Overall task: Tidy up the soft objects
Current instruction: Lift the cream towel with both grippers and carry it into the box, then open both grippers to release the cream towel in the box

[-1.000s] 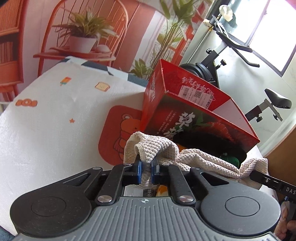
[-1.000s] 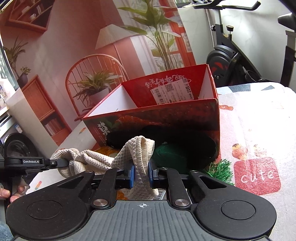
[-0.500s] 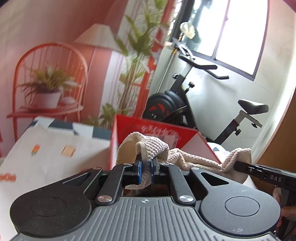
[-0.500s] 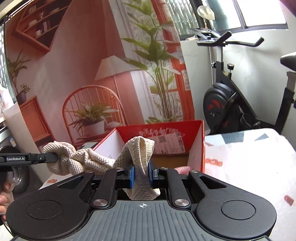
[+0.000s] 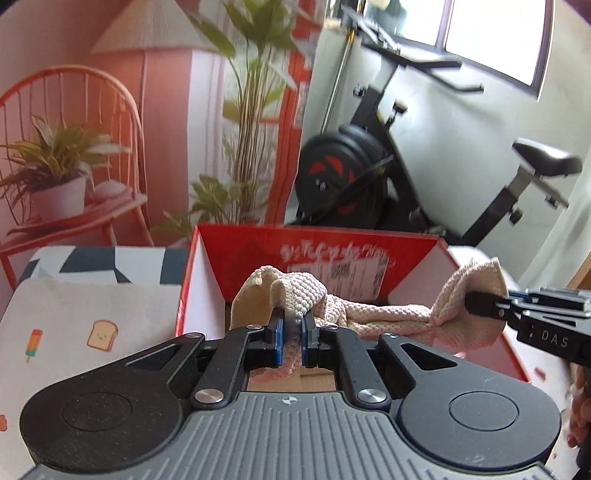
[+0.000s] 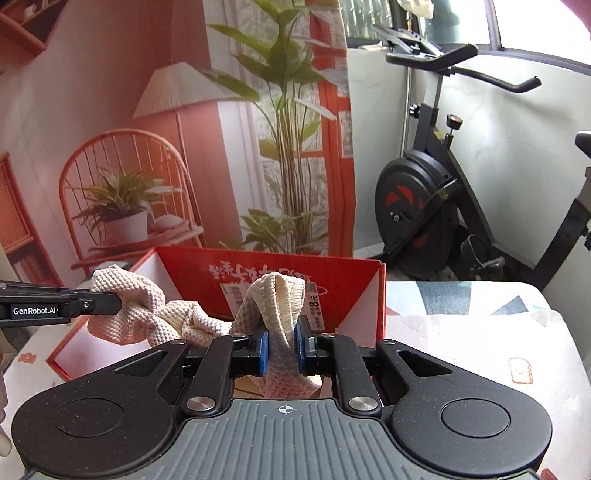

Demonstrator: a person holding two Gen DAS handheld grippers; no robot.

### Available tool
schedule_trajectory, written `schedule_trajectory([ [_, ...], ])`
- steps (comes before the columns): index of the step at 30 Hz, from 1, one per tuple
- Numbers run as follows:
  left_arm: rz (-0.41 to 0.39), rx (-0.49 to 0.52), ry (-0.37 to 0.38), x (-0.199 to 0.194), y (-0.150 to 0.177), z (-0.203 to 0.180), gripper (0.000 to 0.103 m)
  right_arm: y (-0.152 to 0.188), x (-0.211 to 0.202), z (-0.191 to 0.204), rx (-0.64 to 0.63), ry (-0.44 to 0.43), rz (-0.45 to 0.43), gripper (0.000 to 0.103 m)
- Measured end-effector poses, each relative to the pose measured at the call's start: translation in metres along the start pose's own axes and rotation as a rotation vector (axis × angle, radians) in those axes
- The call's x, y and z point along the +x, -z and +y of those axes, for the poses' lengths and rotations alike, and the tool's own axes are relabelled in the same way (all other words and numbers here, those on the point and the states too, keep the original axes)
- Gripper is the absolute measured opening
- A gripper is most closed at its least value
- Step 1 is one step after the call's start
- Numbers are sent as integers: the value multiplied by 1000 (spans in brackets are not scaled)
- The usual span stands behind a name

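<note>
At the left, the left gripper (image 5: 291,341) has its blue pads (image 5: 277,341) pressed together on one bunched end of a cream knitted cloth (image 5: 373,314). In the right wrist view the same tool comes in from the left edge as a black finger marked "GenRobot.AI" (image 6: 88,304), pinching that end of the cloth (image 6: 147,314).

The cloth runs from there as a twisted, sagging band across to the right gripper (image 6: 280,349), whose pads (image 6: 263,349) are clamped on its other end; a folded loop stands above them and a short tail hangs below. In the left wrist view this right gripper (image 5: 480,304) enters from the right edge, gripping the flared end, with part of a hand (image 5: 578,410) showing below it.

The stretched cloth hangs off the surface, over the open top of a red cardboard box (image 5: 258,254) with white inner side walls and a shipping label (image 6: 314,299) on its far inner wall. The box (image 6: 184,266) stands on a table covered in a white printed cloth (image 5: 74,325), close to the table's far edge.

Behind the table hangs a printed backdrop (image 6: 166,147) of a chair, lamp and plants, and to its right stands an exercise bike (image 6: 436,206) by a window (image 5: 498,33).
</note>
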State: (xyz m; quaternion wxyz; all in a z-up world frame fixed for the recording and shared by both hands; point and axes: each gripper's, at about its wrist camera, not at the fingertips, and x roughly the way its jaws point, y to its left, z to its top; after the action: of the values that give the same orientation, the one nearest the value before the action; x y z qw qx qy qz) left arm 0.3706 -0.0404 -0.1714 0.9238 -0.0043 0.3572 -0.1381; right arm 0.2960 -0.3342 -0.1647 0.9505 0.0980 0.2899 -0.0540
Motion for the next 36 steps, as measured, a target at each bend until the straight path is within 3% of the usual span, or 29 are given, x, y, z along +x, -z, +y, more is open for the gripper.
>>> schedule_trajectory([
  [5, 110, 23, 2, 27, 6, 7, 10, 5, 29, 8, -30, -1, 98, 13],
  [12, 157, 65, 9, 37, 12, 6, 10, 18, 48, 14, -39, 24, 186, 14],
  [14, 149, 77, 7, 35, 11, 3, 10, 19, 49, 12, -32, 40, 188, 19],
  [19, 98, 77, 41, 19, 6, -1, 18, 18, 37, 11, -59, 83, 127, 38],
  [21, 77, 70, 43, 10, 7, -2, 37, 17, 27, 12, -63, 93, 89, 52],
  [23, 51, 64, 51, -2, 8, -2, 44, 16, 14, 13, -55, 82, 52, 57],
  [27, 18, 55, 73, -29, 16, -2, 46, 21, -21, 18, -32, 39, -25, 65],
  [30, -20, 35, 94, -55, 27, 2, 53, 31, -47, 24, -9, 1, -81, 68],
  [36, -56, -2, 112, -96, 61, 13, 54, 63, -88, 31, 75, -53, -146, 68],
])
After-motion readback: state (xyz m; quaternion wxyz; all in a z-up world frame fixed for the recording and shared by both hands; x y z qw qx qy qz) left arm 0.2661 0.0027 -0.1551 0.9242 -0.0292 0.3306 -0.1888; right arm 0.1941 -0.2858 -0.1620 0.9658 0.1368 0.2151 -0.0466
